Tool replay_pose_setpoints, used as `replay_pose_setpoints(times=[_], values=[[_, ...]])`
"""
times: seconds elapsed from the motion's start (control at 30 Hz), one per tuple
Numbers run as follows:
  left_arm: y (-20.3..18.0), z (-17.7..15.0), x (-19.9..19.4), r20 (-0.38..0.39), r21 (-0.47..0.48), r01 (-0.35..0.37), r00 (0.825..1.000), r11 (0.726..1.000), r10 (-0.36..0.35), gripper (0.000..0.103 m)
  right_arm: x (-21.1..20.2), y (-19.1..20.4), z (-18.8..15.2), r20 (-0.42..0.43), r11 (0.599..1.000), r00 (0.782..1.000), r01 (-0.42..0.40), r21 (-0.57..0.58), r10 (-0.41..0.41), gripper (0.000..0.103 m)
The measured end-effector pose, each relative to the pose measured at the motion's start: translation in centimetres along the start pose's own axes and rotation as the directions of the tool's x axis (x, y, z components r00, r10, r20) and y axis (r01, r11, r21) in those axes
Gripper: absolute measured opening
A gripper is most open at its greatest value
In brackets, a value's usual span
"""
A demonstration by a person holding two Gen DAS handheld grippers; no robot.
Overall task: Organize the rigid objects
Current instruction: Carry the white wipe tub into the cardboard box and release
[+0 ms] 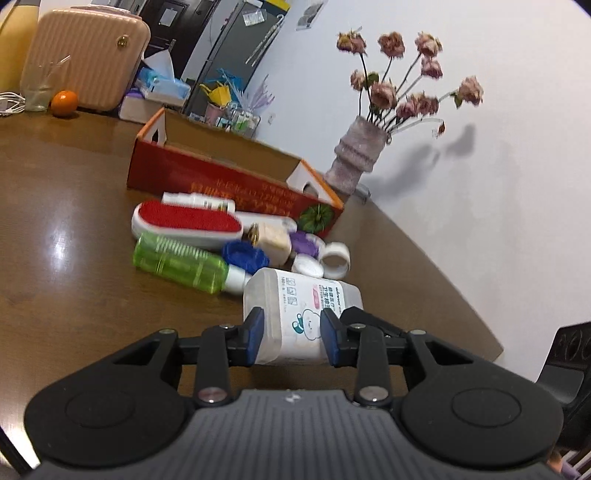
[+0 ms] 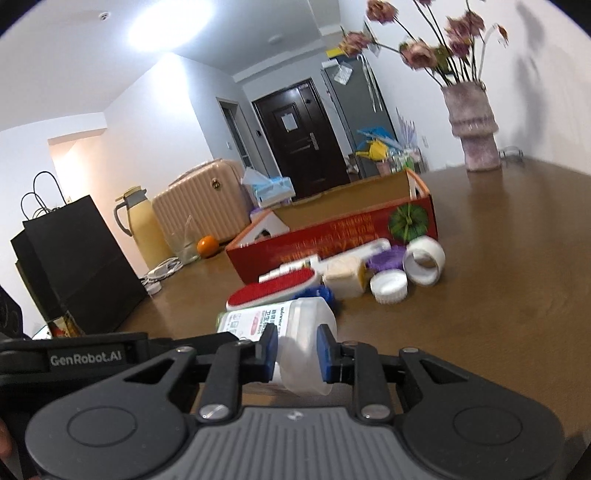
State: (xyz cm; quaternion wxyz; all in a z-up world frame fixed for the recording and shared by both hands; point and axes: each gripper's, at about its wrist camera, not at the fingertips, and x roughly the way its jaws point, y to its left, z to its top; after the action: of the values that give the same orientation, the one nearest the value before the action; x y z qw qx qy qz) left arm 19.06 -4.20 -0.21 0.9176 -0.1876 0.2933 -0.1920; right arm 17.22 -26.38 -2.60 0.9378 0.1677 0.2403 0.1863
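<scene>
Both grippers, left [image 1: 291,338] and right [image 2: 295,354], clamp one clear cotton-swab box [image 1: 301,314], the left on its labelled body, the right nearer its other end, holding it just above the wooden table [image 1: 74,295]. Its long axis lies roughly level, crossways. Pickup looks under way; next comes a carry over the clutter into the open red carton [image 1: 236,177] beyond.

Bright ceiling light [image 2: 170,26]; glare on table [image 1: 59,236]; blurred, fisheye-warped edges.
</scene>
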Motion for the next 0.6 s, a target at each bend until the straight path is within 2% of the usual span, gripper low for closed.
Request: replay_pose_setpoints(times=[0.1, 0.2, 0.3, 0.43, 0.6], values=[[0.2, 2.7, 0.8, 0.055, 0.008, 0.021, 0.998, 1.0, -0.021, 0.032, 1.4, -0.2, 2.3, 0.043, 1.0, 0.999, -0.007, 0.003, 0.007, 0.022], [0.0, 5.6, 2.1, 0.105, 0.04, -0.002, 0.994, 0.999, -0.002, 0.032, 3.9, -0.8, 5.1, 0.069, 0.998, 0.997, -0.032, 0.049, 0.029, 0.022], [0.3, 8.4, 4.1, 0.125, 0.062, -0.019, 0.992, 0.998, 0.011, 0.032, 6.4, -0.9, 7.7, 0.105, 0.999, 0.994, -0.03, 0.031, 0.026, 0.022], [1.4, 13.8, 8.8, 0.098, 0.069, -0.021, 0.995, 0.997, 0.015, 0.032, 12.1, -2.7, 12.6, 0.104, 0.999, 0.994, -0.034, 0.039, 0.03, 0.022], [3.6, 20.9, 17.1, -0.009, 0.05, -0.024, 1.0, 0.998, 0.025, 0.032, 20.3, -5.3, 18.5, 0.045, 1.0, 0.999, 0.004, 0.002, -0.005, 0.022]])
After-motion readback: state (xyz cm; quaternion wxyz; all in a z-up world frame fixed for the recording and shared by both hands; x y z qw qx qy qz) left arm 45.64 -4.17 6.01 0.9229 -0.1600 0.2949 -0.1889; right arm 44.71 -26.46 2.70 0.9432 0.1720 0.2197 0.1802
